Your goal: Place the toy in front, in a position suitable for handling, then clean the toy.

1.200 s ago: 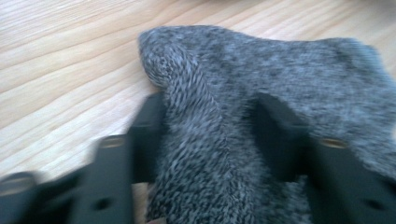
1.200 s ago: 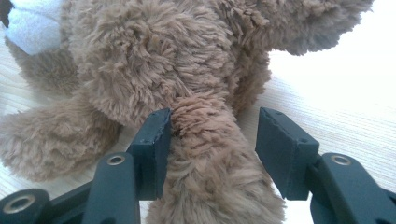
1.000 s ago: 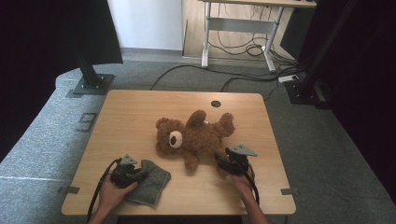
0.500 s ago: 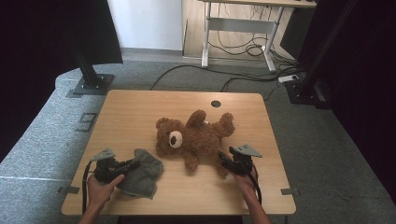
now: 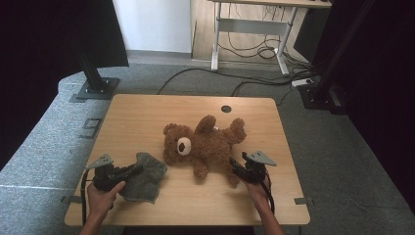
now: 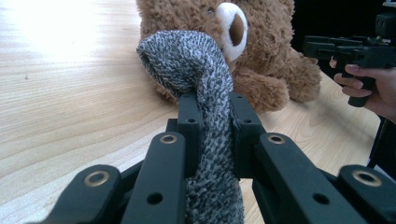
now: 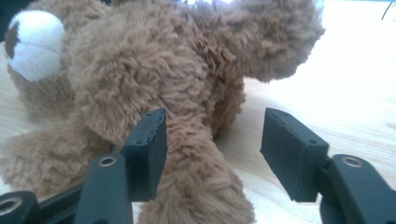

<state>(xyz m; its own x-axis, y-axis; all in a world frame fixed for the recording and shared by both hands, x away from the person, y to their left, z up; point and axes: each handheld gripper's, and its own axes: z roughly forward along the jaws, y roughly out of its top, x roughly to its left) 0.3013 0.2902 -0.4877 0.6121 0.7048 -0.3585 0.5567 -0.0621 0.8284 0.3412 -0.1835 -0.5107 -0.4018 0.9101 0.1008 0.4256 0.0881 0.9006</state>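
Note:
A brown teddy bear lies on its back in the middle of the wooden table. My left gripper is shut on a fold of grey knitted cloth at the front left; its jaws have just closed a little further on it. In the left gripper view the cloth humps up in front of the bear. My right gripper stands open at the bear's lower limb. Its jaws have just been opening, and in the right gripper view the furry limb lies between them.
A round cable hole sits near the table's far edge. Black stand bases rest on the floor at far left and far right. Cables run across the carpet behind the table.
My left hand has moved left and up, pulling the grey cloth with it and lifting its near edge. The right hand has stayed by the bear's limb.

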